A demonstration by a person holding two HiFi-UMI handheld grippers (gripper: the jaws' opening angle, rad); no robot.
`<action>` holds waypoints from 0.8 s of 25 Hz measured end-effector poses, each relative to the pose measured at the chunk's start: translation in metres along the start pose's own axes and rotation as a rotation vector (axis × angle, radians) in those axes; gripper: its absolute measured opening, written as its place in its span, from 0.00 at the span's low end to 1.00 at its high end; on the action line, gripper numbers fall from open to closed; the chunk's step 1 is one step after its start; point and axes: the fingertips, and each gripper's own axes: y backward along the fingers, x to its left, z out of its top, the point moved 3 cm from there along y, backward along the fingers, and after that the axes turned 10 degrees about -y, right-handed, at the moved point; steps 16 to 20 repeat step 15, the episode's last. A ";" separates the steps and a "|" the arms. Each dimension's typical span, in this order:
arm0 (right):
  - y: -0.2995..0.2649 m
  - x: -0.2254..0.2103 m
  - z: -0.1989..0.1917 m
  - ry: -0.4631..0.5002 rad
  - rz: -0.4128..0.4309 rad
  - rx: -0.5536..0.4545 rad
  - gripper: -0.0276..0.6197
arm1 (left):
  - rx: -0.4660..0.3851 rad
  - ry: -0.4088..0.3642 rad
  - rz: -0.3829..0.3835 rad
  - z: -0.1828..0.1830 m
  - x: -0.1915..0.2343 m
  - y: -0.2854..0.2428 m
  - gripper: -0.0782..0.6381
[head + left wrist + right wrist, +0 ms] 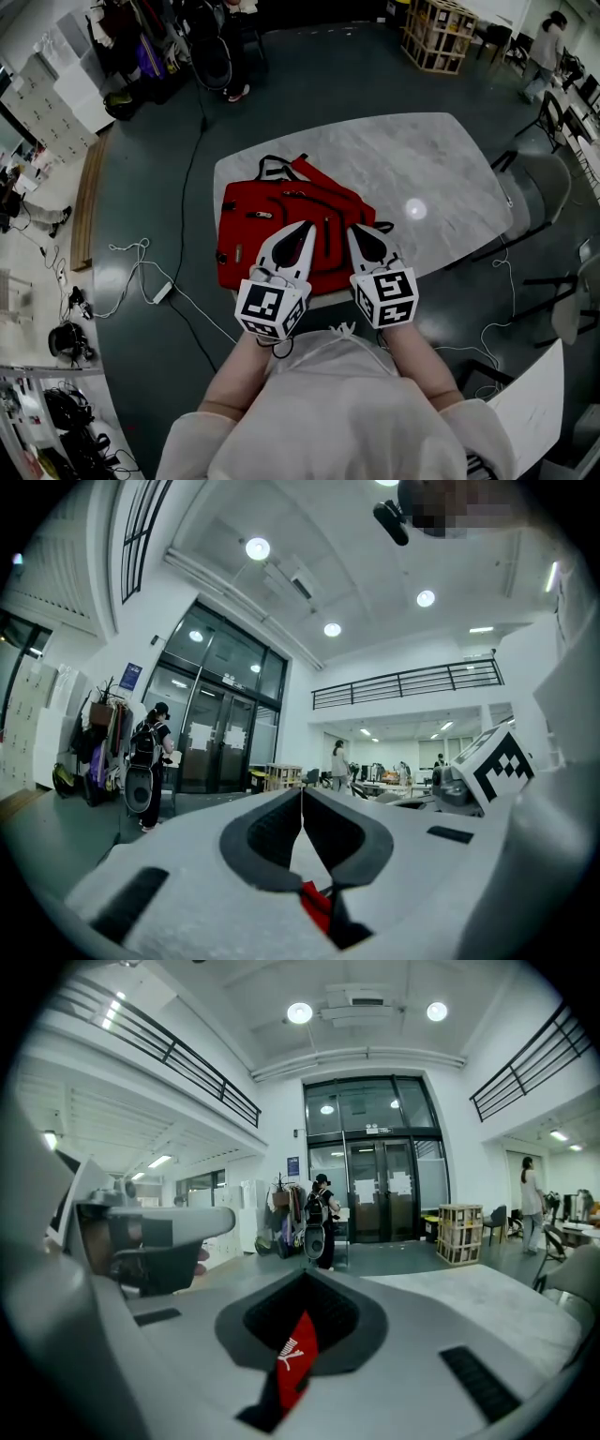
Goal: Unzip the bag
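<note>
A red bag (281,211) with black zips and straps lies flat on the near left part of the marble table (422,169). Both grippers hover over its near edge and point away from me. In the head view my left gripper (305,227) and my right gripper (360,230) stand side by side with their tips closed. The left gripper (302,794) has its jaws meeting at the tips, and a sliver of red bag (317,907) shows low in the gap behind them. My right gripper (305,1279) is also shut, with a red strip of bag (292,1363) bearing a white logo in its slit.
A grey chair (548,187) stands at the table's right side. Cables (187,169) trail over the floor on the left. A wooden crate (439,33) stands far back. A person with a backpack (319,1218) stands by the glass doors.
</note>
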 end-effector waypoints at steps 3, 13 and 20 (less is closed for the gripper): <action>0.002 0.000 0.003 0.001 -0.003 -0.005 0.08 | 0.000 0.007 0.001 0.000 -0.002 -0.001 0.14; 0.004 0.000 0.004 0.003 0.005 -0.006 0.08 | 0.000 0.018 0.016 0.000 -0.002 0.000 0.14; 0.005 0.000 0.004 0.000 0.008 -0.006 0.08 | 0.004 0.021 0.018 -0.001 -0.002 0.001 0.14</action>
